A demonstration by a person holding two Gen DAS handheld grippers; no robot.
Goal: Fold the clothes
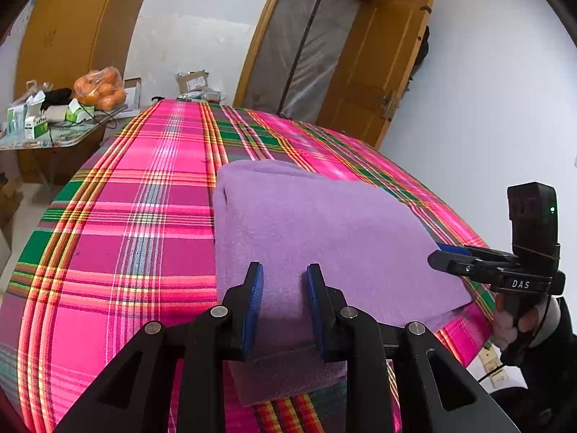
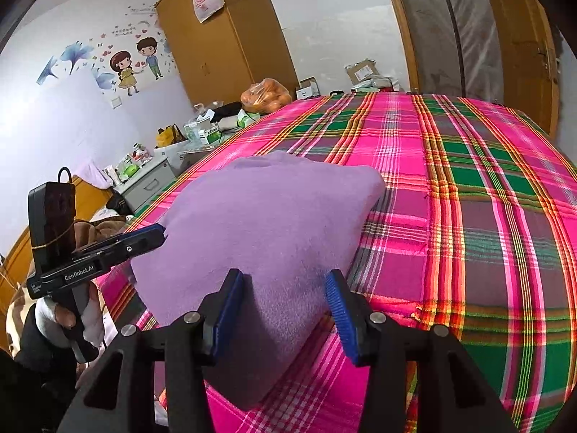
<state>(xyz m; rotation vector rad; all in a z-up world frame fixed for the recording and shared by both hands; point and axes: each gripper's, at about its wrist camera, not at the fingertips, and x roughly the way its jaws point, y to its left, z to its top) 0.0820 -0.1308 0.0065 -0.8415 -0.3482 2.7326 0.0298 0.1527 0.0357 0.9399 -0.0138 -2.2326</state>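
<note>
The purple cloth (image 1: 324, 238) lies folded into a thick, flat pad near the front edge of the bed (image 1: 126, 223), on its pink and green plaid cover, with one corner reaching toward the bed's middle and the near corners under the two claws. Judging by its squared shape and doubled layers, the folding looks well along, and the claws sit at the near corners as if to set or release the last fold. The left gripper (image 1: 285, 306) straddles the near edge of the cloth, its blue pads half spread with cloth between them; whether they press it or merely flank it I cannot tell, since the fabric fills the gap without a clear pinch. The right gripper (image 2: 285, 310) stands wide over its corner, both pads clear of the fleece, so it holds nothing. Each claw also shows from the side in the other's view, with a gloved hand on its grip, but their tips merge with the cloth edge there. Beyond the bed, a side table (image 1: 54, 137) carries boxes and a bag of oranges (image 1: 101, 88), too small to read. The underside of the cloth, its inner layers and the bed's near rim are hidden behind the claw bodies.
</note>
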